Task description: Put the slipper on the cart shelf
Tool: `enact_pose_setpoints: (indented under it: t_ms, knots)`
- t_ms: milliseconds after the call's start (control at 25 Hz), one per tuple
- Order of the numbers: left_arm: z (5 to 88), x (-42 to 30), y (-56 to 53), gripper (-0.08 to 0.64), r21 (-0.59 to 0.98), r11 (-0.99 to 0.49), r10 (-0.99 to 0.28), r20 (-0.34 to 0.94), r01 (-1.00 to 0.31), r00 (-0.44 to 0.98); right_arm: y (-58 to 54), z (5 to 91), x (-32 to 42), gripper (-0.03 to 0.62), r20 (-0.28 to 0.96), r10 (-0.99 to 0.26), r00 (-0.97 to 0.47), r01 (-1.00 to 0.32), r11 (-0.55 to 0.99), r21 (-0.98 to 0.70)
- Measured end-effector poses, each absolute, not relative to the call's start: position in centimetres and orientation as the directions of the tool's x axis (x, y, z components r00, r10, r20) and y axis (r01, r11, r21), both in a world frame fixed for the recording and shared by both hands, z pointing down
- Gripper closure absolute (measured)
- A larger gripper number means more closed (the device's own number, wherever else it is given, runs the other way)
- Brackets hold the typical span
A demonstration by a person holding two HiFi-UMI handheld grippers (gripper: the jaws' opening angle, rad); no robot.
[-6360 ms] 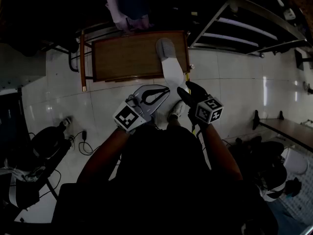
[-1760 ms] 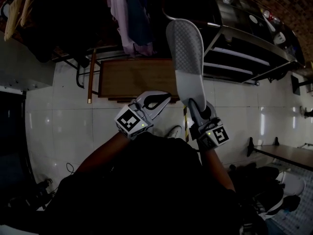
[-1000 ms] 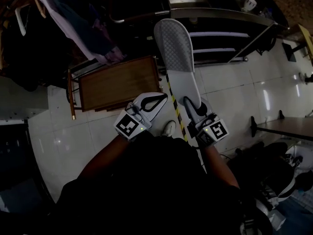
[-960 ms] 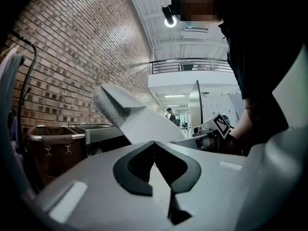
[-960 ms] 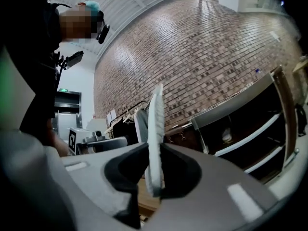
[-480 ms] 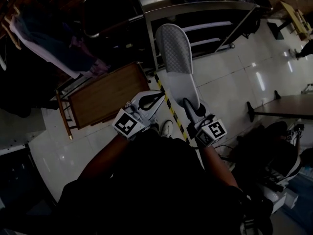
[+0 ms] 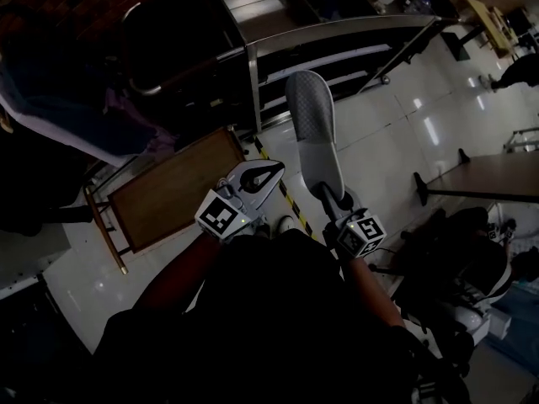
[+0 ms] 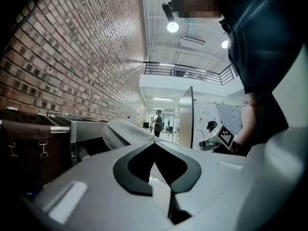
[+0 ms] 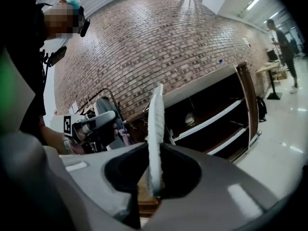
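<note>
Fingers of the right gripper (image 7: 328, 196) clamp one end of the pale grey, textured-sole slipper (image 7: 313, 124), held in the air just short of the steel cart shelves (image 7: 337, 28), while the empty left gripper (image 7: 268, 173) alongside has its fingers together.

A tall hall of brick and glossy tile around me.

To my side a red-brown brick wall (image 9: 159, 37) climbs to a white ceiling, where a round lamp (image 8: 173, 27) glares and a dark balcony railing (image 8: 187, 70) runs across the far end. Beneath me the pale tiled floor (image 7: 396, 133) throws back streaks of light, crossed by a strip of yellow-and-black tape (image 7: 289, 196). A low wooden table (image 7: 173, 194) stands beside hanging clothes (image 7: 93, 116), and a darker table (image 7: 493, 175) sits well apart.
</note>
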State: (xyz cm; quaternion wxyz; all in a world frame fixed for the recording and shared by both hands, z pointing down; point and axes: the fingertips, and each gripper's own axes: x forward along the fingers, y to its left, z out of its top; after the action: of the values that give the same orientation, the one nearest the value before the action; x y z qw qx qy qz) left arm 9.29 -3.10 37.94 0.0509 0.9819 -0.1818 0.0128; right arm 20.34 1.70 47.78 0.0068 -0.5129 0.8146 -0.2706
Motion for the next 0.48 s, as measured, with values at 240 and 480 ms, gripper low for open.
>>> enact_pose_setpoints:
  t_ms: [240,480]
  knots:
    - [39.9,8.5,-6.6,0.557,0.122,-0.922,-0.365,0.049,-0.368,0.930,-2.9,51.2,19.7,0.528,0.305,-0.824,-0.478,-0.806,0.274,-0.525]
    - [40.8,9.1,-10.0,0.557,0.117,-0.912,-0.386,0.073,-0.393,0.919,-8.5,54.1,20.5,0.528,0.326,-0.797,-0.509,-0.758,0.235,-0.609]
